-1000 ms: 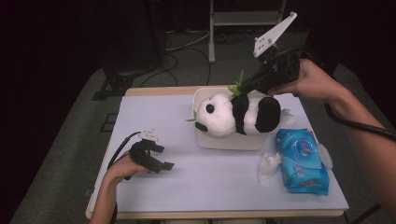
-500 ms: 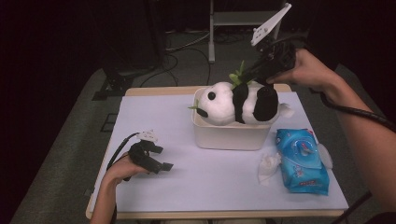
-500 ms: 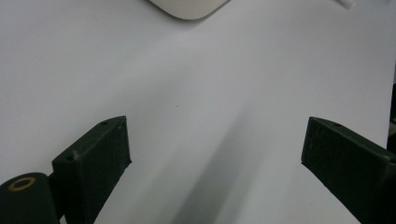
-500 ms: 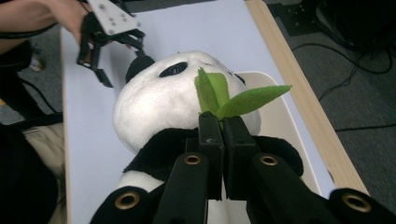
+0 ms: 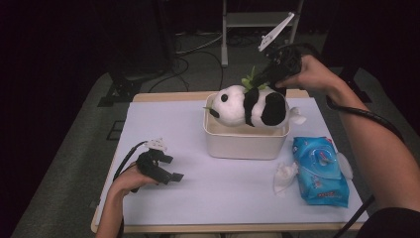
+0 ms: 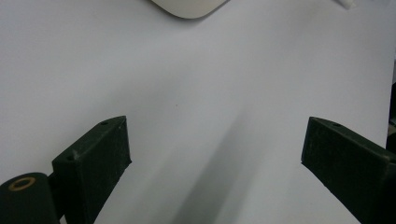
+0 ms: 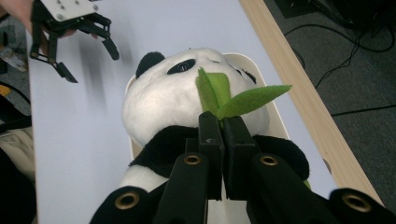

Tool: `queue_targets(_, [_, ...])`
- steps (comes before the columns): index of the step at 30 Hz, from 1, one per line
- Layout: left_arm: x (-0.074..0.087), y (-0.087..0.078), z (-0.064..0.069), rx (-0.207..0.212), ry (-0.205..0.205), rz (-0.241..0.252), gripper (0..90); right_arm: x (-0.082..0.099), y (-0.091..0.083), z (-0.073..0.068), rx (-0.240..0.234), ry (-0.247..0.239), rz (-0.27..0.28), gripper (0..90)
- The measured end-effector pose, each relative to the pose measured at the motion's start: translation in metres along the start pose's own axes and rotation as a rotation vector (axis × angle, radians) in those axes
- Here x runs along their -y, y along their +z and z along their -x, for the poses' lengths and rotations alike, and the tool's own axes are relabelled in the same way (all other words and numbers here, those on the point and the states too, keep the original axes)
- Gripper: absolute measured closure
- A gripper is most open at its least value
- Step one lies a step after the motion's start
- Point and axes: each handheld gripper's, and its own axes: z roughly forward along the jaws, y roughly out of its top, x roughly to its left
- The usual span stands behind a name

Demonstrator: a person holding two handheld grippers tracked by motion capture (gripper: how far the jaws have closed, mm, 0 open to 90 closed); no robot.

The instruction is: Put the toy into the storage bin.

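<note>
Landmark: cream rectangular plastic tub (image 5: 246, 141) on the white-covered table (image 5: 168, 124). Near edge first: left gripper (image 5: 171, 170) sits low over the table, well apart from the tub toward its near-left, jaws spread wide with nothing between them; left gripper view shows bare white surface between the two black jaws and the tub's rim (image 6: 189, 8) at the top. Near-right of the tub: crumpled white tissue (image 5: 285, 177), just beside it a blue soft pack of wet wipes (image 5: 319, 171) with a red label. In the tub: black-and-white plush panda (image 5: 252, 105), lying across the top, head toward the tub's left end, body rising above the rim. Far-right of the tub: right gripper (image 5: 261, 81), held by a hand (image 5: 312, 74), jaws pressed together, pinching the stem of the green felt leaf sprig (image 5: 250, 79) attached to the panda. Right gripper view: the leaves (image 7: 229, 95) stick up from between the closed jaws, panda's face (image 7: 173, 93) just behind them, tub rim (image 7: 271, 116) showing past it.
</note>
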Motion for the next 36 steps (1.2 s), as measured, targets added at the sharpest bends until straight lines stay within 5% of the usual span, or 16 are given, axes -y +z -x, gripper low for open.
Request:
queue_targets(13, [0.002, 0.0, 0.0, 0.003, -0.003, -0.003, 7.1, 0.009, 0.043, 0.013, -0.03, 0.029, -0.017, 87.4])
queue_targets(36, [0.001, 0.002, 0.002, 0.009, -0.001, -0.002, 7.1, 0.038, 0.089, 0.007, -0.103, 0.067, -0.047, 87.0])
